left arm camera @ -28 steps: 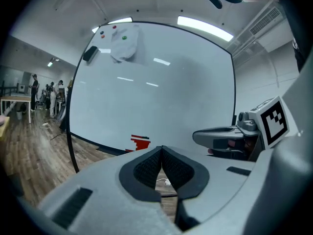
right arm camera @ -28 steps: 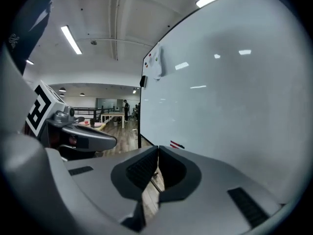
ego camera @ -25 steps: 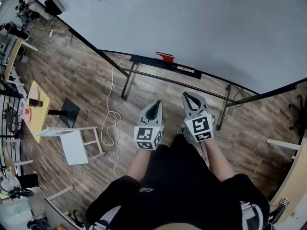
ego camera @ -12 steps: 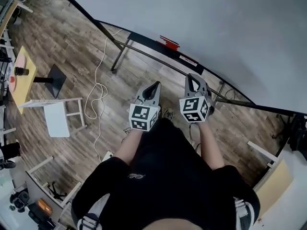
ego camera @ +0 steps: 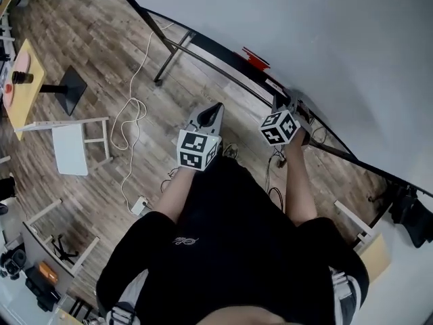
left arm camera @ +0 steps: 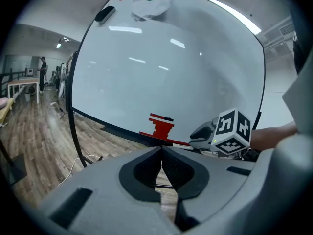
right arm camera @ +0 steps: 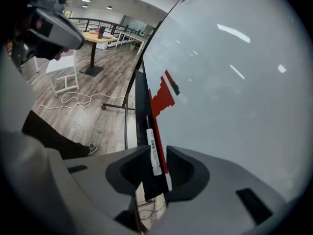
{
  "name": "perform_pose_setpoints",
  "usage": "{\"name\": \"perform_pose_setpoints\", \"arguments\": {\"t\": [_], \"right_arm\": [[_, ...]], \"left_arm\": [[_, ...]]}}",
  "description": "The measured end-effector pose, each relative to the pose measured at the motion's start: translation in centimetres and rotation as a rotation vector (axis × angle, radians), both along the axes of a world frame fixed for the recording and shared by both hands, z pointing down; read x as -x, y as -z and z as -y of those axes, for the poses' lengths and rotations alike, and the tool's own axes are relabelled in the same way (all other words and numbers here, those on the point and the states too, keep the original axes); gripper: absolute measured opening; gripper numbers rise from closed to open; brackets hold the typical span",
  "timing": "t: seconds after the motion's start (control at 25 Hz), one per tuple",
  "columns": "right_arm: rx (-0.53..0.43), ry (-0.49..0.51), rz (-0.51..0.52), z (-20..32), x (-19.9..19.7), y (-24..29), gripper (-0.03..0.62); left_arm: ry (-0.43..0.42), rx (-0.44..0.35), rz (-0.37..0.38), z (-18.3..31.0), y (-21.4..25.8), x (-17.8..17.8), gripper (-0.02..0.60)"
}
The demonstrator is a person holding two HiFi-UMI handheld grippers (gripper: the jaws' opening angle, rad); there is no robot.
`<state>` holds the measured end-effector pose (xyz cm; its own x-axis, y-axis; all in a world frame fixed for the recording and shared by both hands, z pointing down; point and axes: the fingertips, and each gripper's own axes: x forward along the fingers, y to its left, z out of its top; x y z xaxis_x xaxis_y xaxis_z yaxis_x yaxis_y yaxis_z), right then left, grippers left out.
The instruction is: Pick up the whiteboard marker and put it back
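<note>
The whiteboard marker (right arm camera: pixel 151 146), white with a dark cap, lies along the black tray (right arm camera: pixel 142 97) at the foot of the whiteboard (ego camera: pixel 325 32). My right gripper (right arm camera: pixel 157 152) points down at the tray. Its jaws have just been opening and now stand open on either side of the marker, with a gap wider than the marker. The head view shows this right gripper (ego camera: pixel 293 105) at the tray. My left gripper (ego camera: pixel 215 111) hangs in front of the board, shut and empty, and its tips (left arm camera: pixel 161 151) meet in the left gripper view.
A red eraser (ego camera: pixel 256 58) sits on the tray left of the marker, also the red eraser (left arm camera: pixel 160 127). The board's stand legs (ego camera: pixel 169 59) reach the wooden floor. A white cable (ego camera: pixel 125 131), a white stool (ego camera: pixel 71 147) and a yellow table (ego camera: pixel 24 80) lie to the left.
Both grippers moved forward and down toward the tray. The right one swung right, rolled over and reached the tray, and its jaws came apart. The left one stayed shut.
</note>
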<state>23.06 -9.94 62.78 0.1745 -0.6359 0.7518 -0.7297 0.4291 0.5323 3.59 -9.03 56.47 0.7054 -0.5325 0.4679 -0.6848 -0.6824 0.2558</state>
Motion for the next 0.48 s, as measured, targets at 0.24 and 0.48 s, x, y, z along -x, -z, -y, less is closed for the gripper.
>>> {"name": "perform_pose_setpoints", "arguments": {"t": [0.24, 0.48], "right_arm": [[0.106, 0.013, -0.047, 1.5, -0.7, -3.2, 0.087], [0.193, -0.001, -0.03, 2.0, -0.7, -5.0, 0.087]], "left_arm": [[0.035, 0.017, 0.009, 2.0, -0.7, 1.5, 0.008], [0.05, 0.048, 0.012, 2.4, -1.4, 2.3, 0.008]]}}
